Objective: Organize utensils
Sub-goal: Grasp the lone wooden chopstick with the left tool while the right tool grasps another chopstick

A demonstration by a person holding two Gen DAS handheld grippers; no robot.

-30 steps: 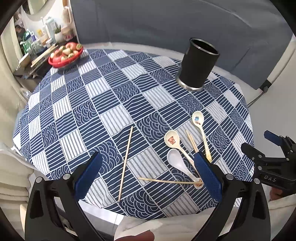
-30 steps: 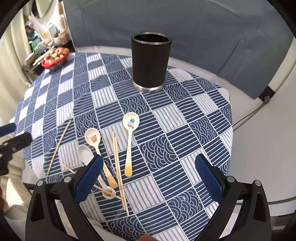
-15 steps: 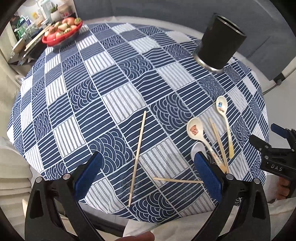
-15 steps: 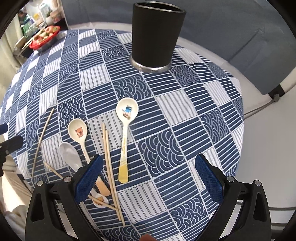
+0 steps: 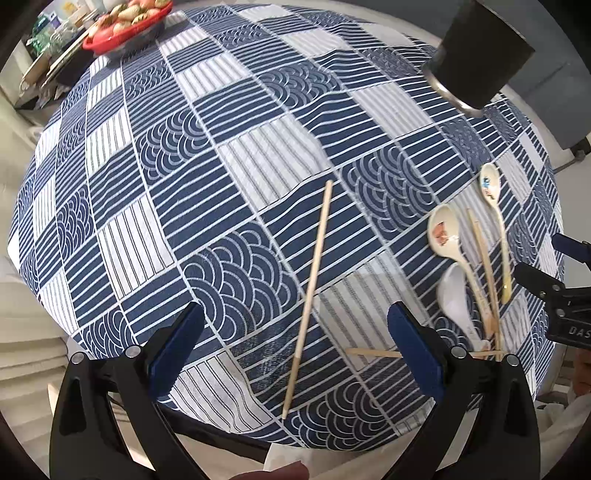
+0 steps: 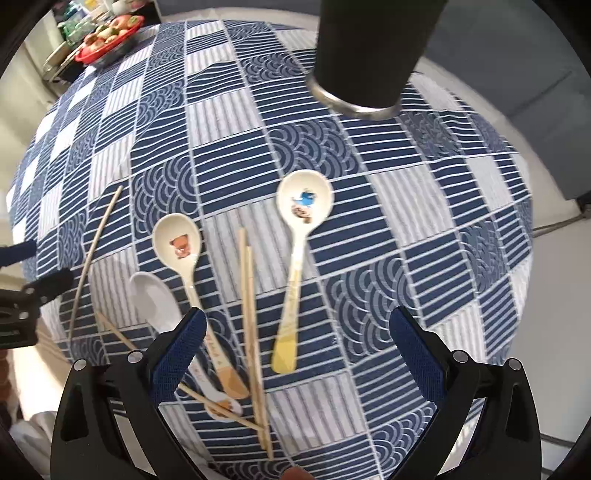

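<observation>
A lone wooden chopstick [image 5: 309, 293] lies on the blue patterned tablecloth [image 5: 207, 155], and my left gripper [image 5: 295, 343] hangs open straddling its near end. To its right lie three spoons: a bear-print one [image 5: 443, 230], a plain white one [image 5: 456, 295] and a blue-print one [image 5: 490, 184]. In the right wrist view my right gripper [image 6: 295, 343] is open over the yellow handle of the blue-print spoon [image 6: 304, 201]. A pair of chopsticks [image 6: 249, 295] lies left of that handle, beside the bear spoon [image 6: 177, 243]. The black cylindrical holder [image 6: 371, 51] stands upright at the far side.
A red bowl of fruit [image 5: 127, 22] sits at the far left of the table, with clutter on a shelf behind it. The table's near edge drops off just below both grippers. A grey sofa [image 6: 517, 55] stands behind the holder.
Both grippers have moved forward and down toward the table. The utensils and holder now look larger and closer; nothing on the table has shifted.
</observation>
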